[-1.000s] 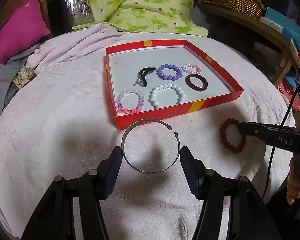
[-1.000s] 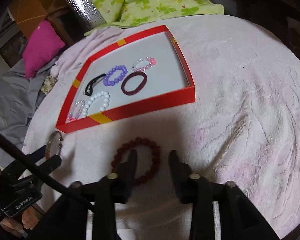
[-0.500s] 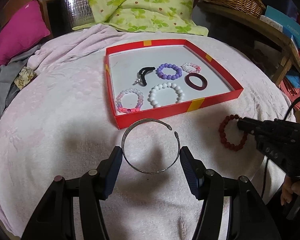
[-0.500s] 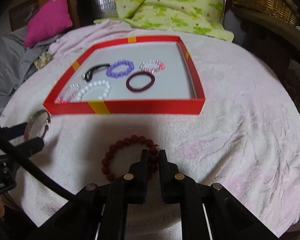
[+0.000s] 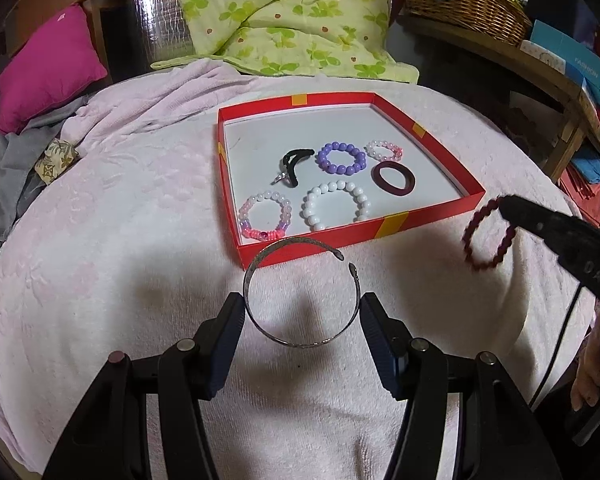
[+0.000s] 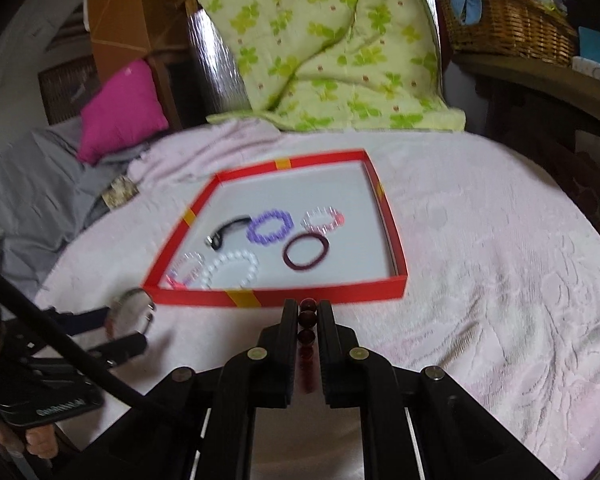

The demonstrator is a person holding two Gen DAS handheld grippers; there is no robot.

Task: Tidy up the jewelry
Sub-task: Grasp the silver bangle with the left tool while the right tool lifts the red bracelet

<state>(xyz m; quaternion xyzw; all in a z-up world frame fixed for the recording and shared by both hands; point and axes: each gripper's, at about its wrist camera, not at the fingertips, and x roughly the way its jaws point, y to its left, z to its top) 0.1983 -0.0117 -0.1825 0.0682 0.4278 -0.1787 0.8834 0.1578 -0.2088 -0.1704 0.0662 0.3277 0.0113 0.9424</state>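
Observation:
My left gripper (image 5: 300, 312) holds a silver open bangle (image 5: 300, 344) across its pads, just in front of the red tray (image 5: 340, 245). My right gripper (image 6: 308, 306) is shut on a dark red bead bracelet (image 6: 307, 317). In the left wrist view that bracelet (image 5: 467, 238) hangs from the right gripper (image 5: 508, 205) above the cloth, off the tray's near right corner. In the tray lie a white bead bracelet (image 5: 312, 200), a purple one (image 5: 326, 158), a pink-and-white one (image 5: 246, 212), a small pink one (image 5: 384, 151), a maroon ring (image 5: 378, 178) and a black clip (image 5: 294, 160).
A pale pink towel (image 5: 100, 240) covers the round surface, which drops away on all sides. Behind it lie a green quilt (image 5: 284, 20) and a magenta cushion (image 5: 48, 72). A wicker basket (image 5: 468, 0) and blue boxes (image 5: 572, 64) sit on a shelf at the right.
The right gripper shut on the dark red bracelet and lifted it off the cloth, tilting up toward the tray. The left gripper and the bangle stayed where they were.

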